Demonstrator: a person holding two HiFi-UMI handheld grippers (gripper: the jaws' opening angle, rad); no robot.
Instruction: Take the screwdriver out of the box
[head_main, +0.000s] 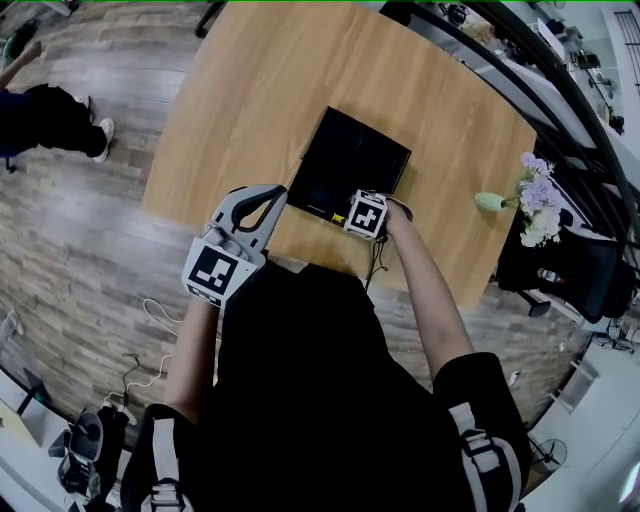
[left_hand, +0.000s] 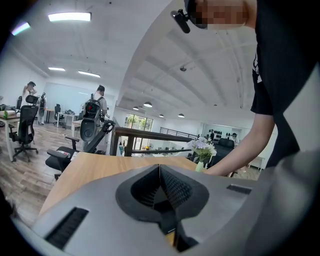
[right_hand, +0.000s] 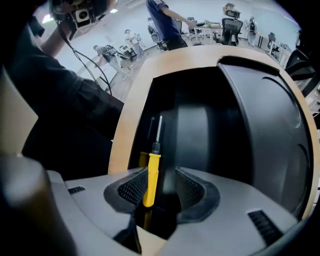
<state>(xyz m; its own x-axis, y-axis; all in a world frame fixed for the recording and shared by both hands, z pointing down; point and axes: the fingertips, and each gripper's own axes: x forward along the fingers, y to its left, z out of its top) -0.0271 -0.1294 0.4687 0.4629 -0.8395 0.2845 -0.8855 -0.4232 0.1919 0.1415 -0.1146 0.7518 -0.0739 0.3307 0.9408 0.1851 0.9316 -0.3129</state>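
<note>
While in one box (head_main: 352, 158), one screwdriver (right_hand: 151, 172), right claw (right_hand: 162, 186).

wooden table (head_main: 200, 150) | flower vase (head_main: 492, 201) near table edge | office chair (head_main: 575, 265)

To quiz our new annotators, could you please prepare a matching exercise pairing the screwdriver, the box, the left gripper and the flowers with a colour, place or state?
1. screwdriver
2. box
3. left gripper
4. flowers

A. black, on the wooden table
B. jaws together
C. yellow handle, between the open jaws of the right gripper
D. purple and white, at the table's edge

Pairs: 1-C; 2-A; 3-B; 4-D
</note>
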